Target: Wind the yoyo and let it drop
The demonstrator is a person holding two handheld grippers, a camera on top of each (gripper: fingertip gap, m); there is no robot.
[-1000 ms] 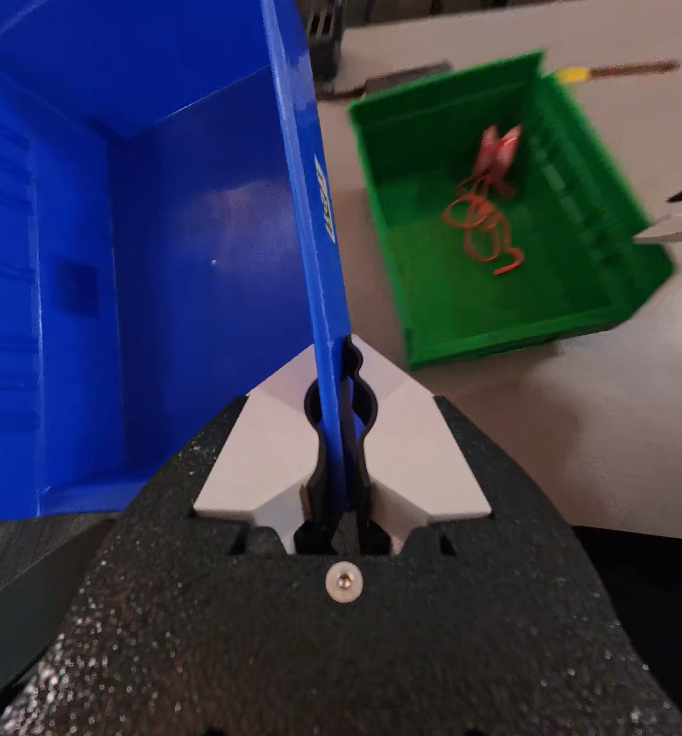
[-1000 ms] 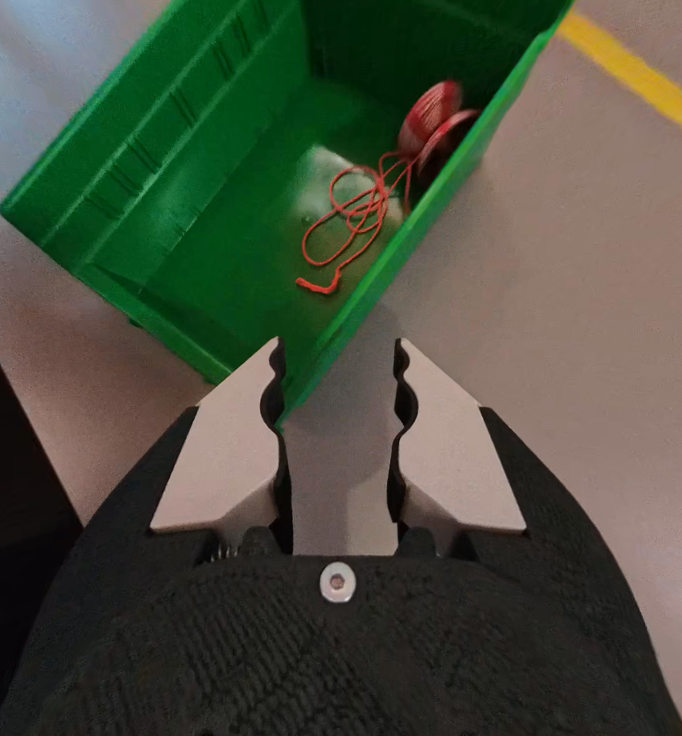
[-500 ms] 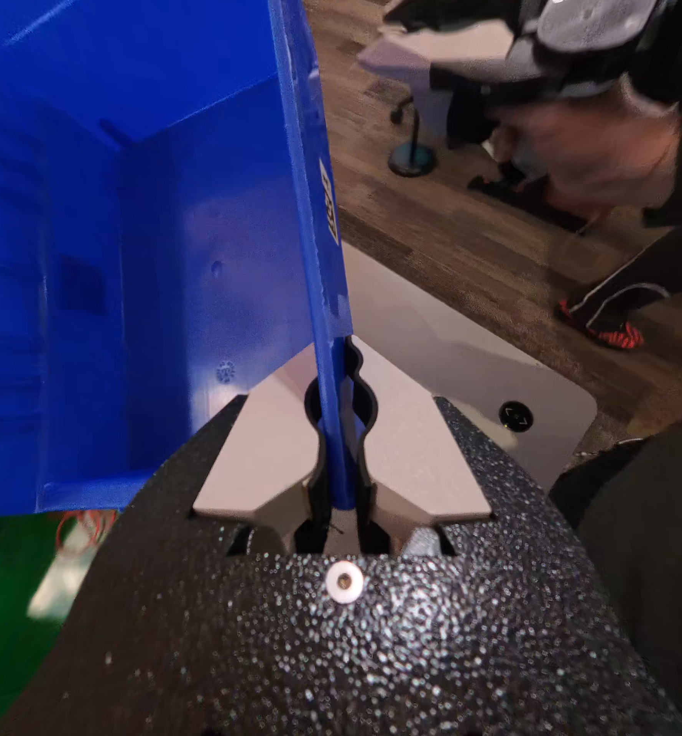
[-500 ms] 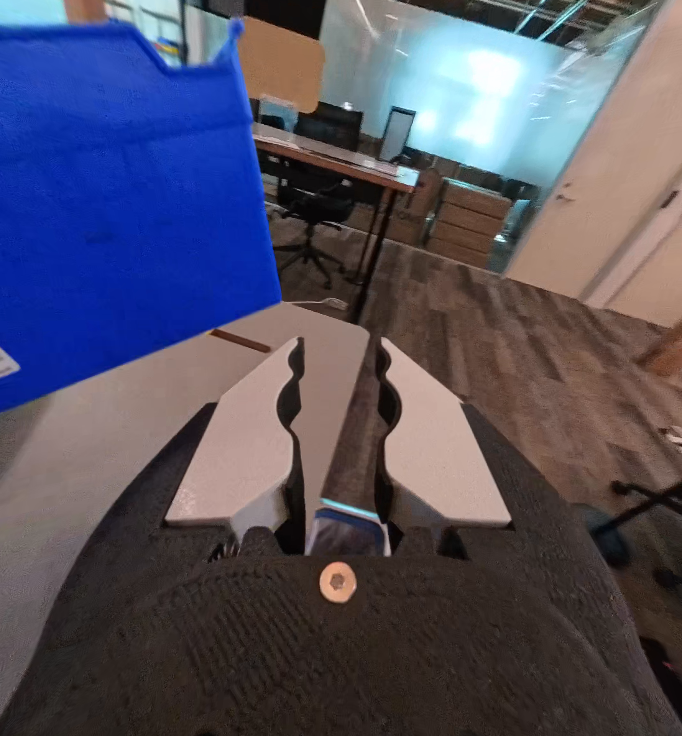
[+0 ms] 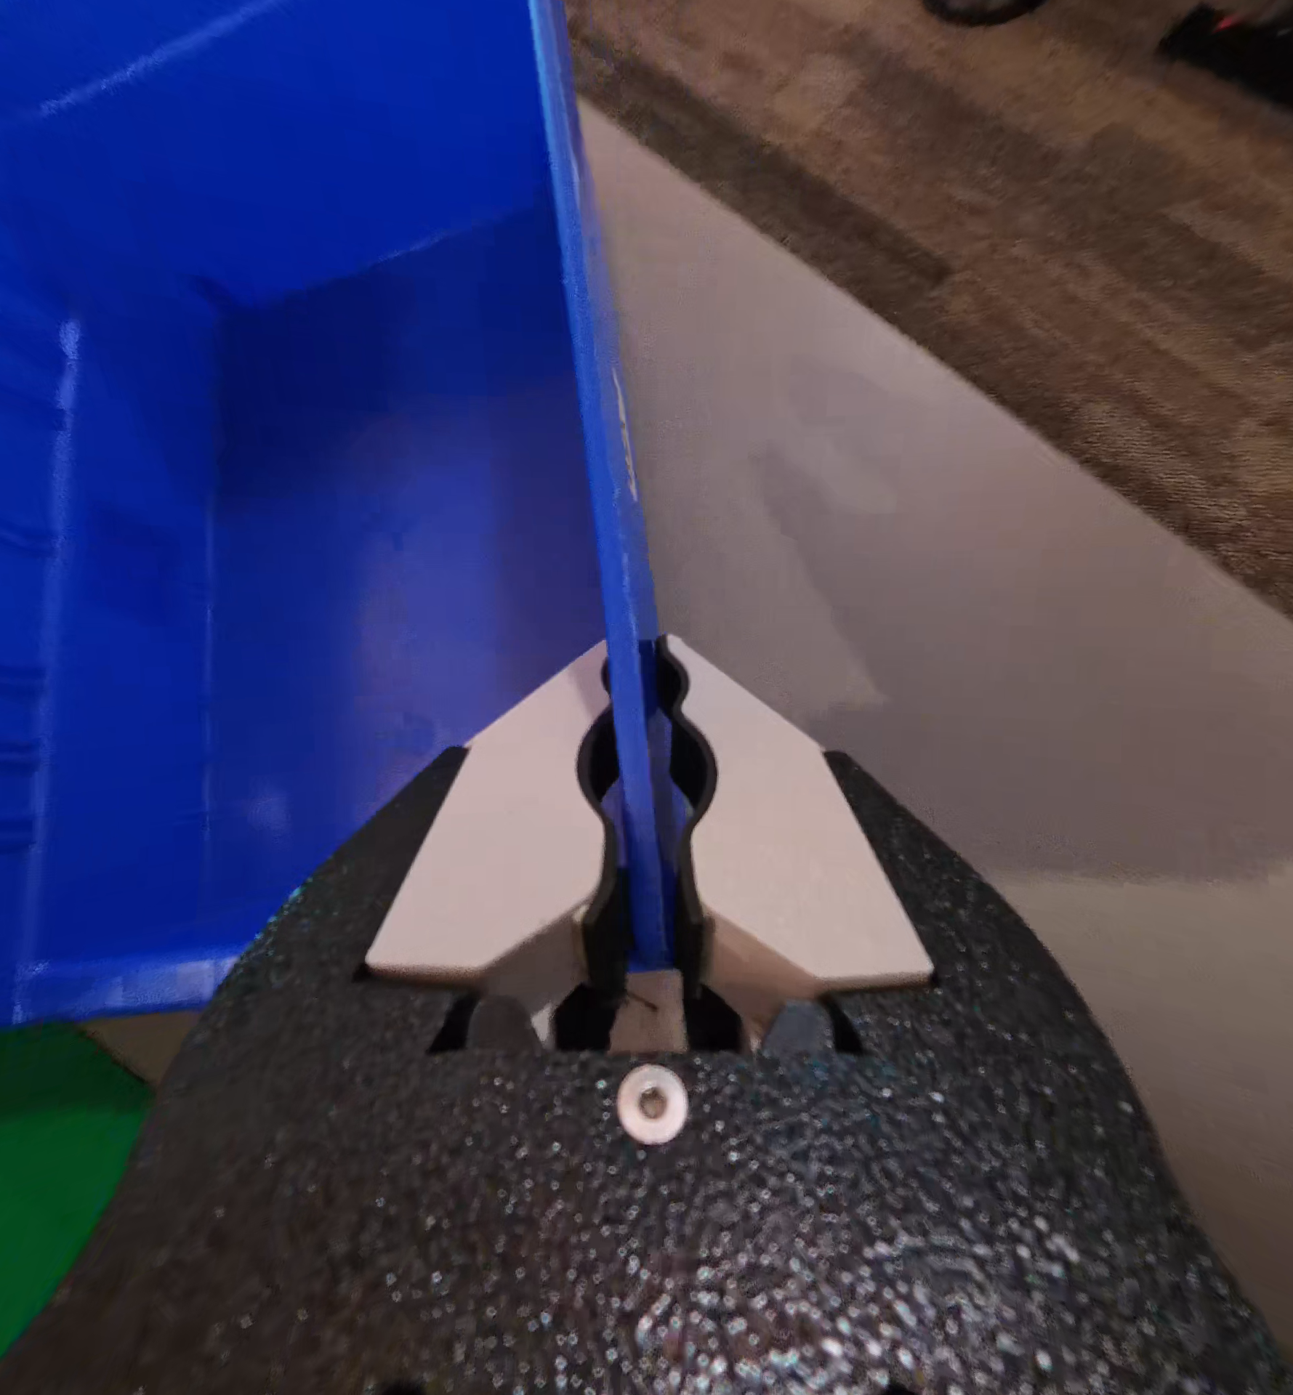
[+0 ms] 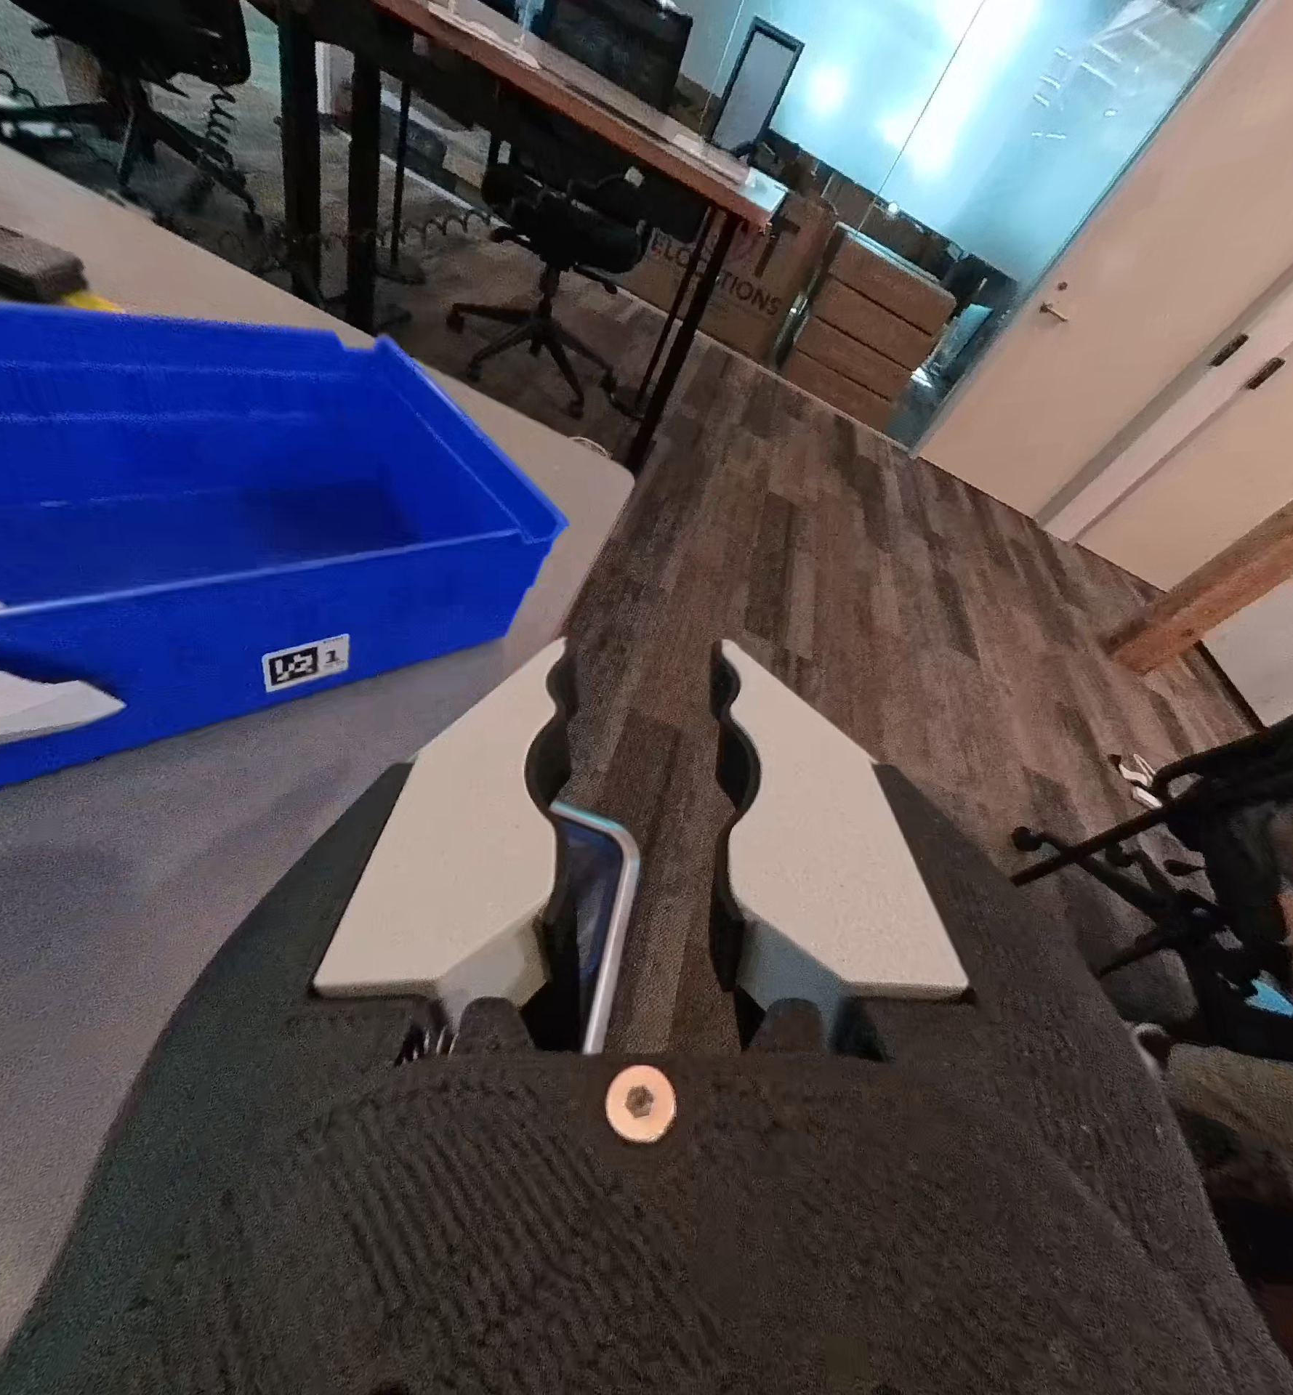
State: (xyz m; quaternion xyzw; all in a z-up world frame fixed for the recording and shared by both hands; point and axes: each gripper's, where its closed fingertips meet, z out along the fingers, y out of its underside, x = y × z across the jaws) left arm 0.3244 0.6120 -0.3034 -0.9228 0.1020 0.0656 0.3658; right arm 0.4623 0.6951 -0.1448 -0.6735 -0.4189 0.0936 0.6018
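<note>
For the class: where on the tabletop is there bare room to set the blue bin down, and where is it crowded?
Free: the grey tabletop right of the blue bin, out to the edge by the carpet; also the stretch in front of the bin's labelled wall. Crowded: low left, where the green bin sits under the left tool.

Grey tabletop (image 6: 99, 943) filled lower left of the right wrist view, its rounded corner toward the middle. Floor (image 6: 892, 574) was carpet in mixed grey-brown planks. Upper centre: long wooden desk (image 6: 598, 113) on dark legs, black office chair (image 6: 560, 249) beneath. Stacked cardboard boxes (image 6: 870, 317) behind. Frosted glass wall (image 6: 1005, 98) glowed blue-white, upper right. Pale wall with door (image 6: 1156, 340) at right.
</note>
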